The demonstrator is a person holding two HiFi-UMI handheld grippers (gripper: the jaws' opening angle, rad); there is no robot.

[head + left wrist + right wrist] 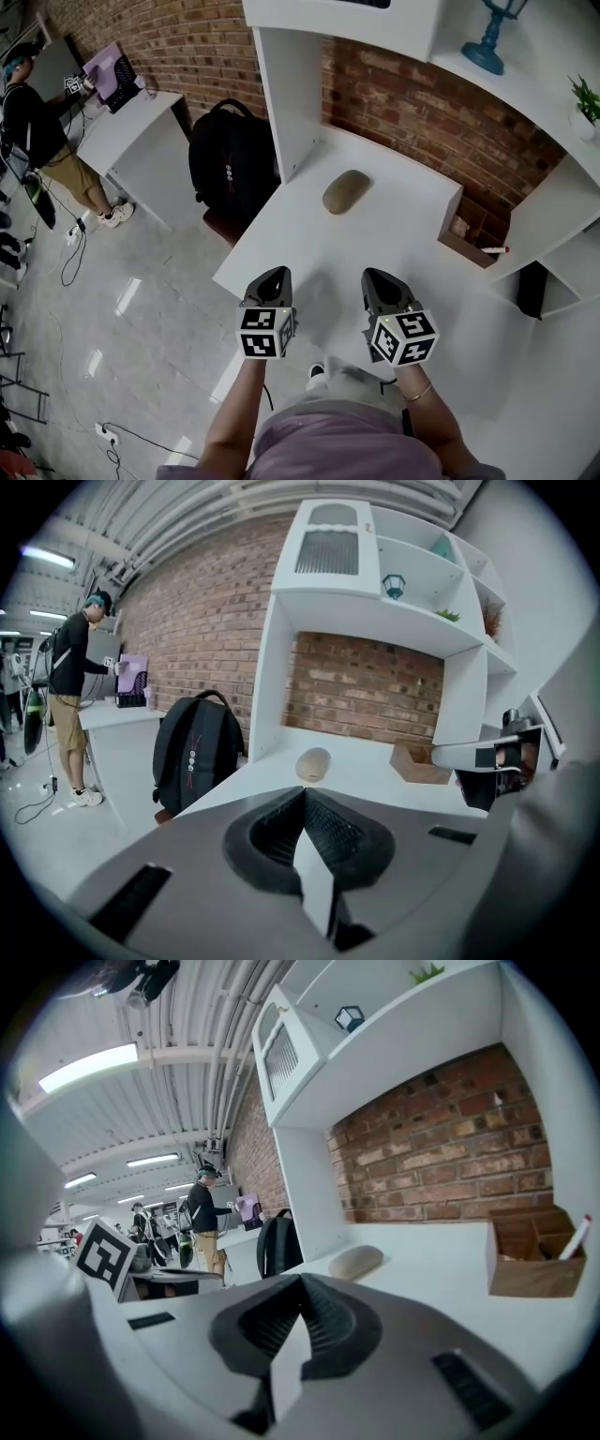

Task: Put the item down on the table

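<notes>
Already down

Your tan pebble-like item (346,191) lies on the white table (403,225), well apart from either claw. Your left gripper (273,277) and right gripper (379,278) hover at its near edge, jaws closed on nothing, likely because the placing looks done.

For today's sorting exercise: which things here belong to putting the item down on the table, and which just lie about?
Job: item, table, left tongs, right tongs.
Lying about: backpack, box, lantern, plant.
</notes>
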